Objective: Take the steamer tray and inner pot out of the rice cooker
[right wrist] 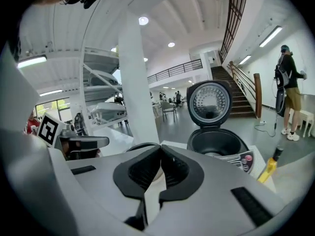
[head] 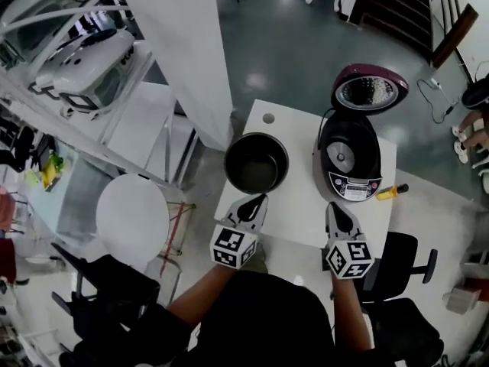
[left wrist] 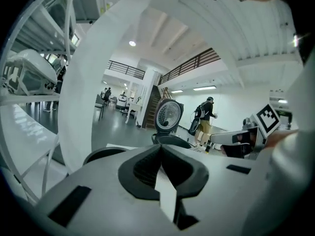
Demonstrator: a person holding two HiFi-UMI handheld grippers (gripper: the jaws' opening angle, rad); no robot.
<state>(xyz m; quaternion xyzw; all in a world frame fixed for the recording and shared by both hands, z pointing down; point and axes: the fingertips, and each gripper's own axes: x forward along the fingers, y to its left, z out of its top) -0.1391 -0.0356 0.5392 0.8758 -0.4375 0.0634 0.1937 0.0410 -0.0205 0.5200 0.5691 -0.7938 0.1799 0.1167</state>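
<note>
The rice cooker (head: 349,157) stands open on the right of the white table (head: 298,212), its lid (head: 369,90) tipped back and its cavity showing only the grey plate at the bottom. The dark inner pot (head: 256,162) sits on the table to the cooker's left. I see no steamer tray that I can tell apart. My left gripper (head: 260,199) hangs shut and empty just in front of the pot. My right gripper (head: 334,206) is shut and empty in front of the cooker's control panel. The right gripper view shows the cooker (right wrist: 216,142) beyond the closed jaws.
A yellow-and-black tool (head: 391,192) lies at the table's right edge beside the cooker. A white pillar (head: 191,44) rises behind the table's left corner. A round white stool (head: 131,217) is to the left, a black office chair (head: 405,266) to the right. A person (right wrist: 288,92) stands far right.
</note>
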